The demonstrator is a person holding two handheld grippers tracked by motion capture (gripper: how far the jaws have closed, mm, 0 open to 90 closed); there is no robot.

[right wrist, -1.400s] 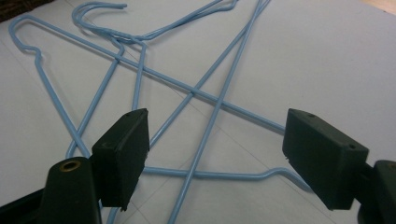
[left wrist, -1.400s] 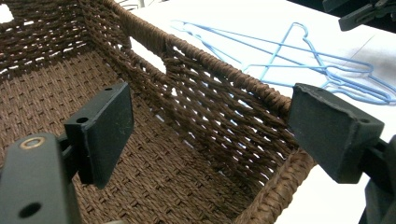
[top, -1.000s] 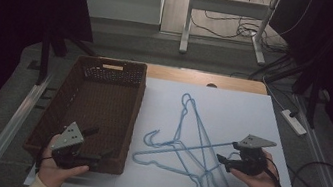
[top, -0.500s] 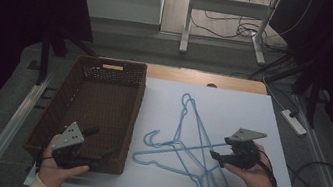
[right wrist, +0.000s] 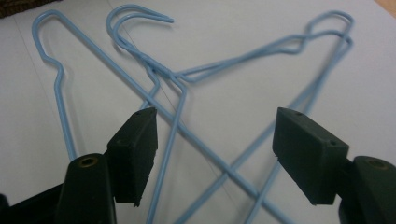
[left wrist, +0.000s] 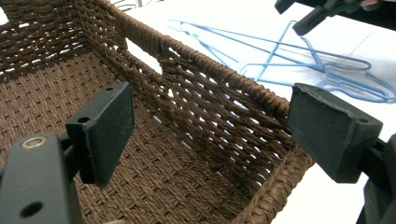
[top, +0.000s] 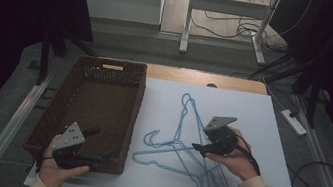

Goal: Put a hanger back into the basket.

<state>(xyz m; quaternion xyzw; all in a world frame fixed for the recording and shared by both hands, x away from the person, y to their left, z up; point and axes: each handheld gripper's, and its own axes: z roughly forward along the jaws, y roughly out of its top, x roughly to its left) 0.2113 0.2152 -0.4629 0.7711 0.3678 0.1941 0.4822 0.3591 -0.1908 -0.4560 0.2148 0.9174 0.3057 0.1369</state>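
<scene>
The left claw (top: 94, 155) holds wide open at the near right corner of the brown woven wicker basket (top: 83, 110), one jaw inside and one outside the wall, while the right claw (top: 198, 149), also spread wide and gripping nothing, has slid leftward over the past second and now hangs above the tangled pale-blue wire hangers (top: 186, 150) on the white desk (top: 252, 112). That approach suggests a pickup is about to begin, probably to load the basket. The right claw's own view shows crossed wires lying between its jaws (right wrist: 187, 121), detail lost from above, whereas the left claw's view shows the basket empty beneath it (left wrist: 154, 158).
</scene>
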